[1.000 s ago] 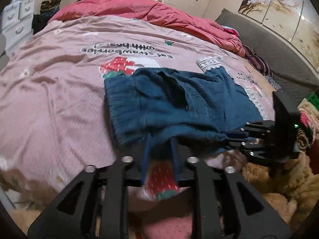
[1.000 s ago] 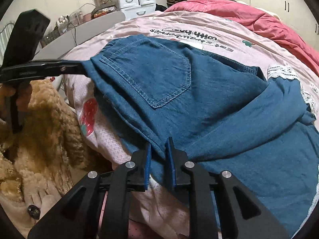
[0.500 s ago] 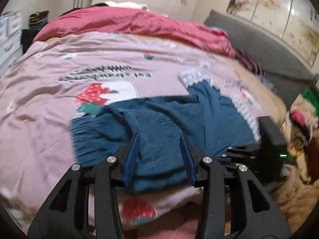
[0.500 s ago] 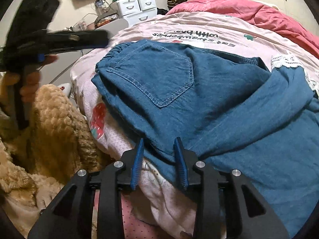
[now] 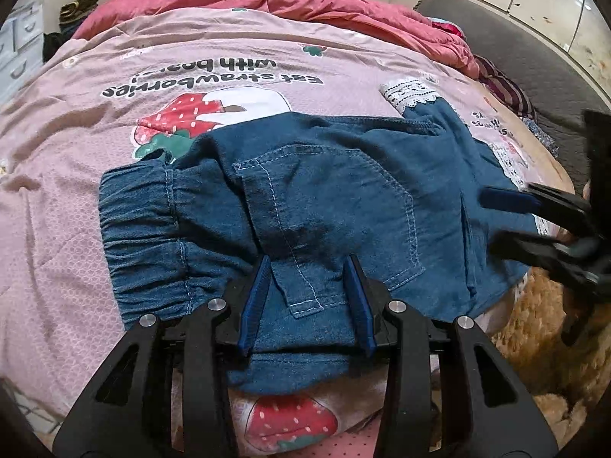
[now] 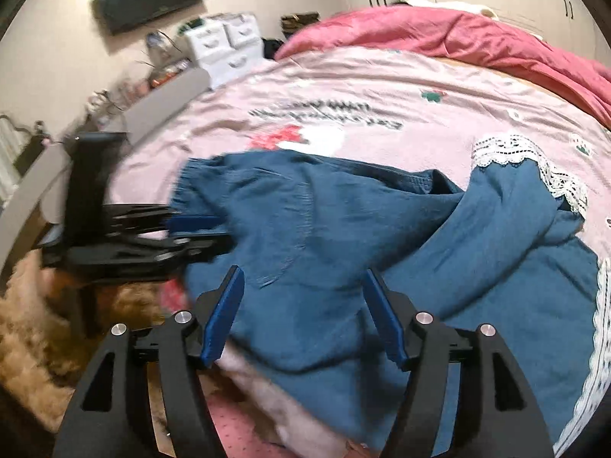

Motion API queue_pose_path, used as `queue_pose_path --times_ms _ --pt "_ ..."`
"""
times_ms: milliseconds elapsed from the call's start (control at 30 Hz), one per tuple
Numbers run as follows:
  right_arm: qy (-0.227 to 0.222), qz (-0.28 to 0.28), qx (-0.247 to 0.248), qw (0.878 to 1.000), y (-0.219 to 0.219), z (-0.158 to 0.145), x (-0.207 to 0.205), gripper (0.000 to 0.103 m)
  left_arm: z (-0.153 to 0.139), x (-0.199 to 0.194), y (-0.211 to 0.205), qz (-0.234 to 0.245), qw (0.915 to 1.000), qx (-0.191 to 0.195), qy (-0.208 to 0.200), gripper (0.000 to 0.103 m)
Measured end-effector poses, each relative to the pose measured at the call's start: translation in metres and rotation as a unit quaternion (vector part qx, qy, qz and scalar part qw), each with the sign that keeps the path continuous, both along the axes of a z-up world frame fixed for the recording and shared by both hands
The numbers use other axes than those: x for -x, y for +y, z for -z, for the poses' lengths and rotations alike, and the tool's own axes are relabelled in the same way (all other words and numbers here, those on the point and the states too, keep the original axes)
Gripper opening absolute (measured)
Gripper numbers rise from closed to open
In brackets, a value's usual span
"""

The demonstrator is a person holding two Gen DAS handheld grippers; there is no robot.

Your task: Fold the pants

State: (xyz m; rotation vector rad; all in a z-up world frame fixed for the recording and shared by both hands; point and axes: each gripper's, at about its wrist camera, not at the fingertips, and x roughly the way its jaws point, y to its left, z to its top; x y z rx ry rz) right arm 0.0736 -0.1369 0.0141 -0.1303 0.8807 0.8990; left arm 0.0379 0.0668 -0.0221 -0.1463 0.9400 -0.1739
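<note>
Blue denim pants [image 5: 324, 206] flat on pink strawberry-print bedspread [image 5: 76, 152], near edge. Left gripper [image 5: 309, 301] parted over waistband, not clamping. Right view: right gripper [image 6: 301, 313] opening over pants, released. Fold laid; next regrip for second fold.

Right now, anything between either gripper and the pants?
Nothing visible. The pants lie bare on the pink bedspread. The left gripper is open right over the denim; the right gripper is opening, jaws astride the near fold.
</note>
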Motion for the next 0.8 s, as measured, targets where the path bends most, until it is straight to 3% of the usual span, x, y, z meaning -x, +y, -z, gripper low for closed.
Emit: queue_pose_path --times_ms 133,233,333,500,567,733,800 --pt "0.036 0.018 0.043 0.998 0.007 0.034 -0.014 0.064 0.000 -0.002 -0.002 0.003 1.0000 0.000 -0.001 0.033" --pt "0.020 0.034 0.058 0.998 0.009 0.038 -0.008 0.066 0.001 -0.003 -0.004 0.004 1.0000 -0.004 -0.003 0.033" --pt "0.024 0.045 0.029 0.998 0.000 0.029 -0.005 0.069 -0.008 -0.001 -0.008 -0.004 0.9999 -0.016 0.000 0.033" --pt "0.052 0.124 -0.065 0.989 -0.058 0.002 -0.015 0.079 -0.051 0.014 -0.024 0.024 0.9982 -0.020 -0.052 0.038" --pt "0.055 0.150 -0.077 0.984 -0.078 -0.003 -0.019 0.079 -0.065 0.012 -0.031 0.036 0.9972 -0.013 -0.065 0.047" --pt "0.050 0.214 -0.087 0.972 -0.122 -0.011 -0.038 0.081 -0.078 -0.018 -0.063 0.100 0.9923 0.048 -0.056 0.047" --pt "0.040 0.232 -0.080 0.969 -0.134 -0.014 -0.044 0.082 -0.077 -0.034 -0.086 0.138 0.9881 0.053 -0.042 0.047"
